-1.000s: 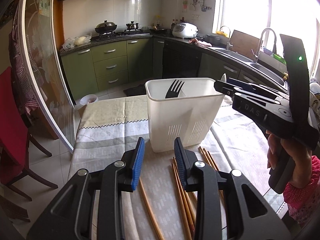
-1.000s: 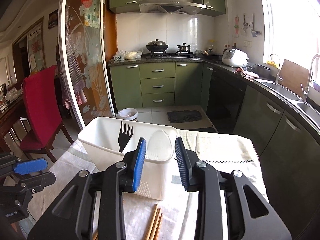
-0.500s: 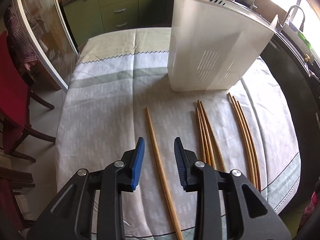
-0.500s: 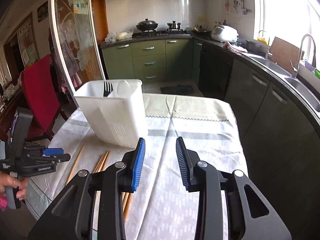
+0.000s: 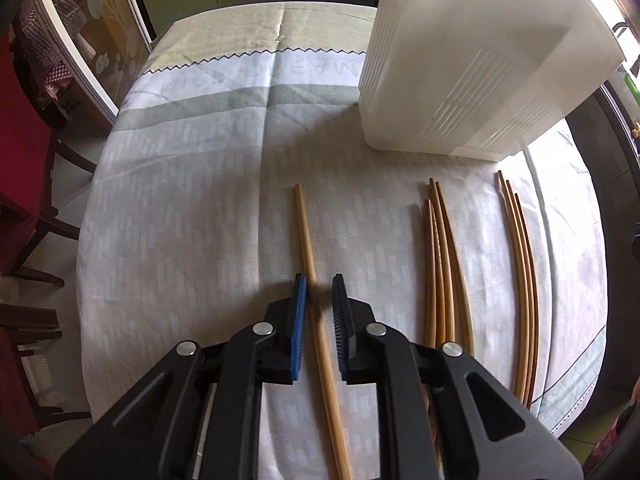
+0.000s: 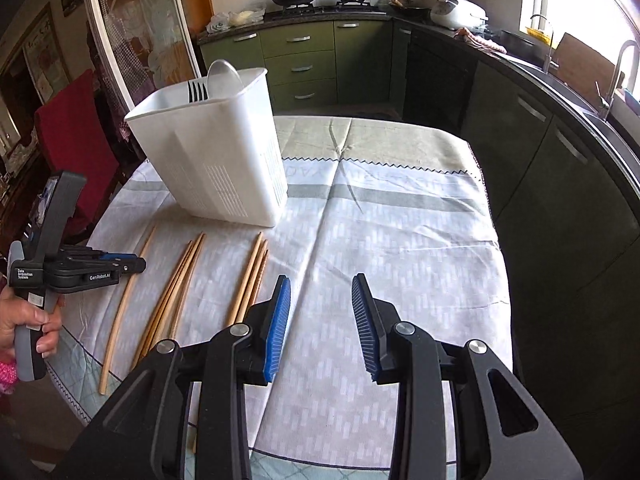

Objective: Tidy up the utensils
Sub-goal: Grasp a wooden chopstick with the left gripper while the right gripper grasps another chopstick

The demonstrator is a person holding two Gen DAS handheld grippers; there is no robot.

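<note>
A single light wooden chopstick [image 5: 305, 232] lies on the tablecloth, apart from two bundles of chopsticks [image 5: 440, 260] [image 5: 520, 272] to its right. My left gripper [image 5: 319, 280] points down over it. Its jaws are closing with the chopstick between them, and a gap still shows on the right side. The right wrist view shows the left gripper [image 6: 136, 266] low over the same chopstick [image 6: 128, 292]. My right gripper [image 6: 321, 280] hangs open above bare cloth, holding nothing. The white utensil holder [image 6: 224, 160] holds a black fork [image 6: 196, 91] and a clear spoon [image 6: 224, 76].
The table [image 6: 400, 220] wears a grey-and-white cloth and ends close on all sides. A red chair [image 6: 76, 136] stands at its left. Dark green cabinets and a counter with a sink [image 6: 580, 80] run along the right. A hand [image 6: 24, 320] grips the left tool.
My left gripper sank and tilted down onto the single chopstick, and its jaws narrowed around it. My right gripper pulled back from the holder and tilted down toward the cloth.
</note>
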